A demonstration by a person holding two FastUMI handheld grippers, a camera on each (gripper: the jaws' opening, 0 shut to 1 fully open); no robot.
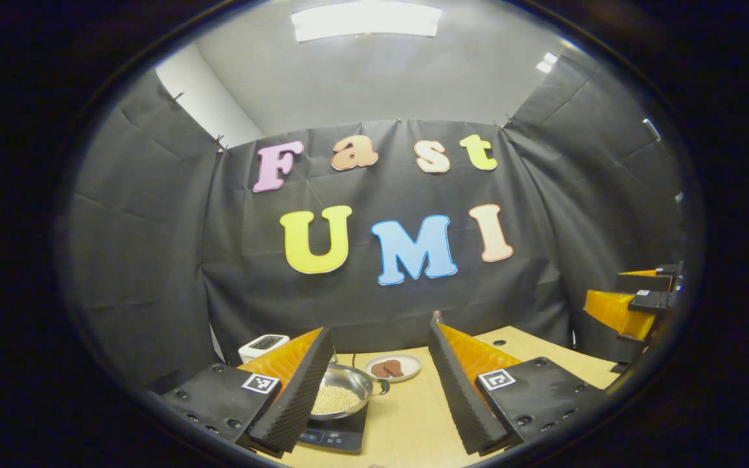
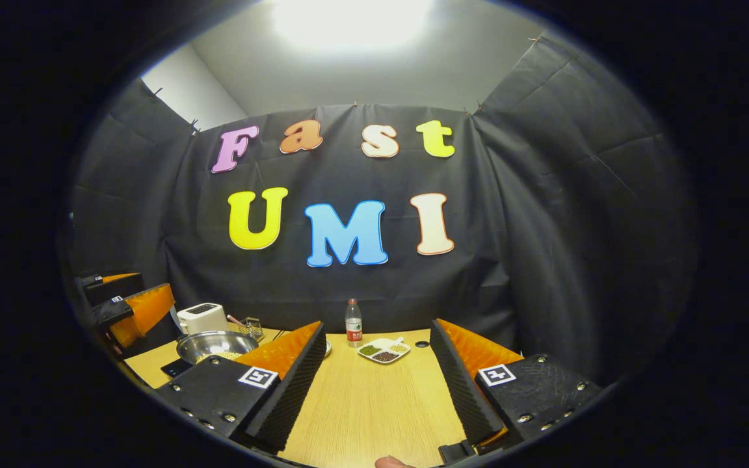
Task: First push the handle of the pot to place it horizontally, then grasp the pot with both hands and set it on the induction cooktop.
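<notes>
Pale wooden surface below, flat black induction cooktop already carrying the shiny round steel pot of pale grains; placement looks done, only pulling back left. Left tool spread wide, empty, ribbed dark pads; right tool likewise apart, holding nothing.

Black cloth walls, white ceiling light, light wooden table.

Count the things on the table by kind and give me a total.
Pot: 1
Induction cooktop: 1
Toaster: 1
Bottle: 1
Dishes of food: 2 (round plate, divided dish)
Wire basket: 1
Total: 7
</notes>
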